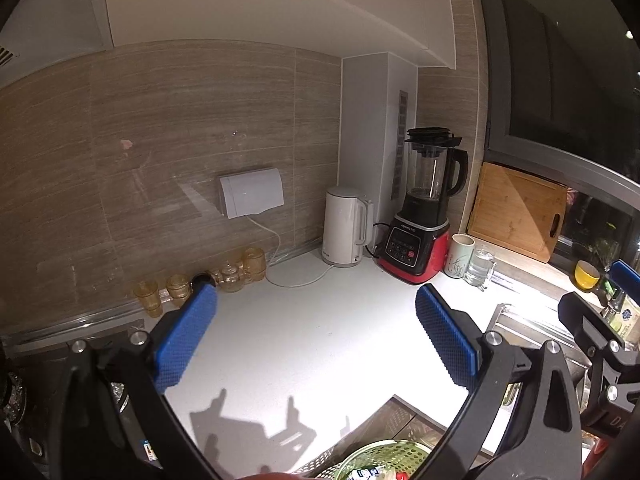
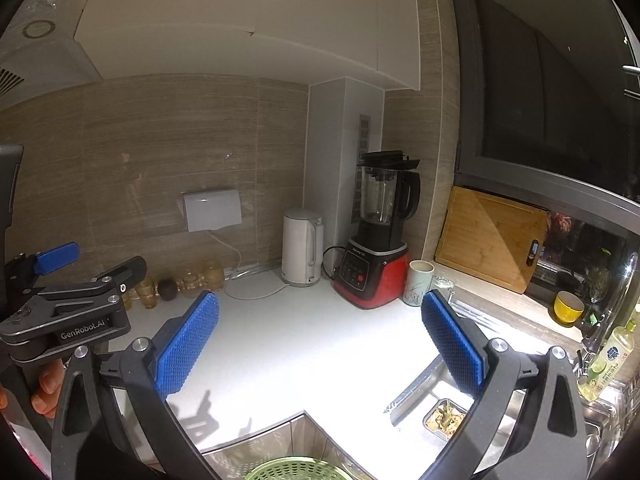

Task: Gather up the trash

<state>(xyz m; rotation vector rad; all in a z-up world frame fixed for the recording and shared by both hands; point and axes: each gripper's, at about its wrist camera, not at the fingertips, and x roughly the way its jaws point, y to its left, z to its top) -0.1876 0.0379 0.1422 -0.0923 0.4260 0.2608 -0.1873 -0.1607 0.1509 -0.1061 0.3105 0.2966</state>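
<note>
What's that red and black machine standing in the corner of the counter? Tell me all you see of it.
It looks like a blender: a glossy red base with a black front panel of small buttons, one of them red, and a dark see-through jug on top with a black lid and side handle. The jug looks empty. It stands upright on the white counter, between a white kettle and a pale cup, touching neither as far as shows. A black cord loops at its left side.

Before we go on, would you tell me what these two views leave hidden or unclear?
- Green basket: cut off by the bottom edge in both views; its contents are only partly visible.
- Sink container, right wrist view: partly behind the right claw; contents unclear.
- Amber glasses, left wrist view: partly behind the left claw.
</note>
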